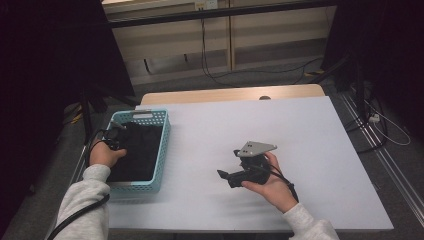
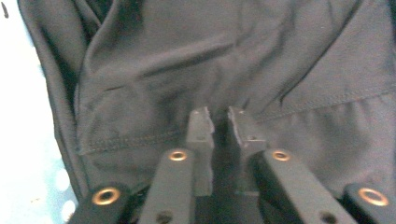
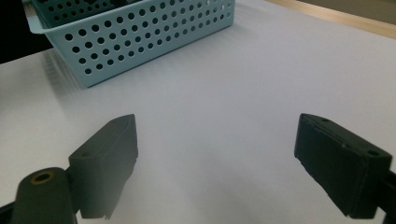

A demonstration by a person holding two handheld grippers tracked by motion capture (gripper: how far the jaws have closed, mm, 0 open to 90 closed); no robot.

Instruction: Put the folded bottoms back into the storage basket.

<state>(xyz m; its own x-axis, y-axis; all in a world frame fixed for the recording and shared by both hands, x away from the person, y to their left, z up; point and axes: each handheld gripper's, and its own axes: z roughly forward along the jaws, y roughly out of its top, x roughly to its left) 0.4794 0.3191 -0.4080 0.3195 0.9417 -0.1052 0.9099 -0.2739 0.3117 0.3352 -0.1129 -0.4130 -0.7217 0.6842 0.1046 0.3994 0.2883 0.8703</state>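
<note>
Left gripper [image 1: 116, 136] down inside the pale blue basket [image 1: 162, 150] at the table's left edge, over the black cloth [image 1: 137, 150] that lies bunched in it. Seen from the left gripper view, its jaws stand a narrow gap apart above the cloth [image 2: 187, 70], no fold pinched between the pads. Right gripper [image 1: 227, 176] held low over the bare white table [image 1: 300, 130], well to the right of the basket [image 3: 140, 32], jaws spread wide with nothing between them

I see a dim room: a white-topped bench [image 1: 260, 130] with a wooden far edge, grey floor [image 1: 240, 80] strewn with black cables [image 1: 210, 60], pale wall panels [image 1: 250, 35] behind, dark curtains [image 1: 45, 60] on either side.
</note>
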